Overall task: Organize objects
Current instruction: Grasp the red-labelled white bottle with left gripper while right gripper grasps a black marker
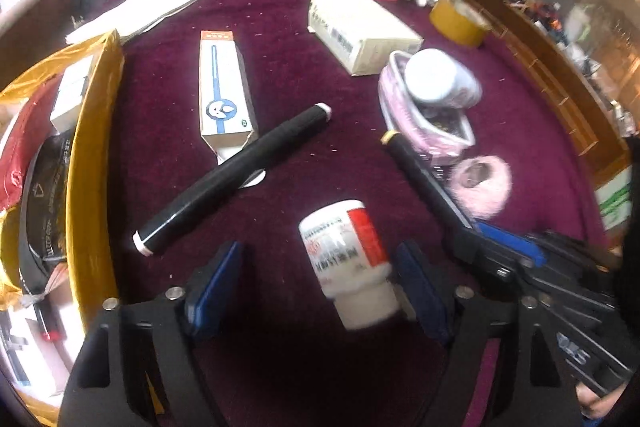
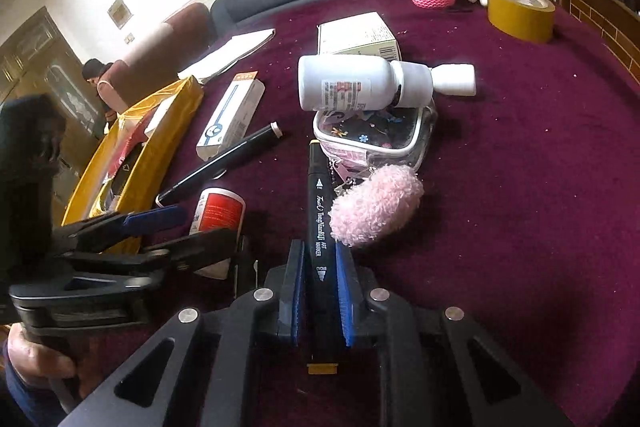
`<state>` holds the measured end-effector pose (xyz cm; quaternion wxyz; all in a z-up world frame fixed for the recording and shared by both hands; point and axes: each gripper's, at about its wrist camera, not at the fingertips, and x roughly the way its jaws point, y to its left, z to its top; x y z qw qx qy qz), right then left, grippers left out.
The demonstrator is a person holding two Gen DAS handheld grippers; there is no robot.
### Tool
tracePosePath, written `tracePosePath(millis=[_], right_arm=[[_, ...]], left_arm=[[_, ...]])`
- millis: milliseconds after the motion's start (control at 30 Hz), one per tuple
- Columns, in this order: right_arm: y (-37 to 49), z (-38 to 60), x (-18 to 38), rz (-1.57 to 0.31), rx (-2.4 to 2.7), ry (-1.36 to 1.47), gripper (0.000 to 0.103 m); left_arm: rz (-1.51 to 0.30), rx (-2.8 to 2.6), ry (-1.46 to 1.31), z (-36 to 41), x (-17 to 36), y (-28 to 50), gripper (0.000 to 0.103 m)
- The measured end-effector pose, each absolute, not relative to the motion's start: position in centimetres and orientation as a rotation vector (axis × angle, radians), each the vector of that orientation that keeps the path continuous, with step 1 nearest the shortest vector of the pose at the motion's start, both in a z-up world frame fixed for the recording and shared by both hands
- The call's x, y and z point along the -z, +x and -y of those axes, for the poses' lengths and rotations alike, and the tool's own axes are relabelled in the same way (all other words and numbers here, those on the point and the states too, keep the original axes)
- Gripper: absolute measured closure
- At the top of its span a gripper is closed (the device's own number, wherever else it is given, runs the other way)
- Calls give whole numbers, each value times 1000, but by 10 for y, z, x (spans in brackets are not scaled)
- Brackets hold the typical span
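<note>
The right gripper (image 2: 318,291) is pinching a black marker (image 2: 319,223) between its blue pads, and the marker is pointing at a clear pouch (image 2: 376,135) with a white bottle (image 2: 360,87) lying on top. The left gripper (image 1: 320,291) is sitting with its jaws spread wide around a small red and white bottle (image 1: 348,251) lying on the purple cloth (image 1: 520,131). A yellow box (image 1: 92,163) is waiting at the left.

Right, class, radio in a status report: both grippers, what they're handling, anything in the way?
Left gripper open around the small pill bottle, not clamped. Right gripper shut on black marker. Pink pompom touching marker; yellow bin at left.
</note>
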<state>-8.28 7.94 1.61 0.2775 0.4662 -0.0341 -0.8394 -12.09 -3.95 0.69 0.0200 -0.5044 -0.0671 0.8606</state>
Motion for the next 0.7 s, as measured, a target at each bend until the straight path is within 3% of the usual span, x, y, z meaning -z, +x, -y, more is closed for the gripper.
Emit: tracePosePath(millis=[100,700], right_arm=[[-83,-80,-16,91,2255,1252,87],[-79,-77,-18,95,2253,1230,87]], left_arm=[[160,-2704,-1494,36,-10,-117,59],[113,-2771,-1312,37,-33,-86,59]])
